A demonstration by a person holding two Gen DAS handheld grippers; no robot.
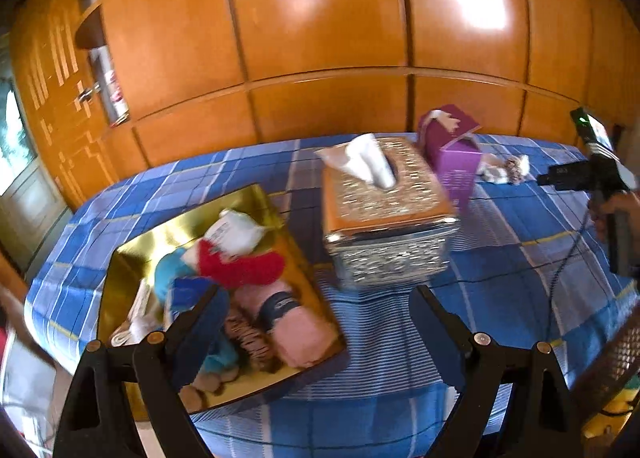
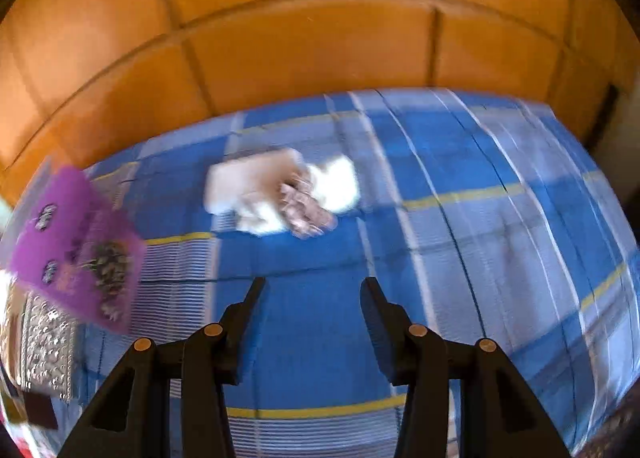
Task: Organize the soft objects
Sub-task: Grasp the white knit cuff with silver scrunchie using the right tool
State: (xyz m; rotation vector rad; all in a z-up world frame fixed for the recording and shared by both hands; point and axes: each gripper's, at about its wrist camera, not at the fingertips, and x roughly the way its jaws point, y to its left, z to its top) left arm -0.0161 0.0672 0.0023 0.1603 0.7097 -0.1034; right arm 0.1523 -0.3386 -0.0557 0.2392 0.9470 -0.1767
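My left tongs (image 1: 316,298) stand wide apart and hold nothing, hovering above the blue plaid bed (image 1: 520,234) between the gold tray (image 1: 168,234) heaped with soft toys and cloths (image 1: 244,266) and the ornate silver tissue box (image 1: 384,217), with a purple tissue box (image 1: 452,145) behind it. My right tongs (image 2: 312,290) are likewise apart and empty over the bed, pointing toward a blurred small pile of white and tan soft things (image 2: 280,189) lying on the plaid sheet, well apart from the tray.
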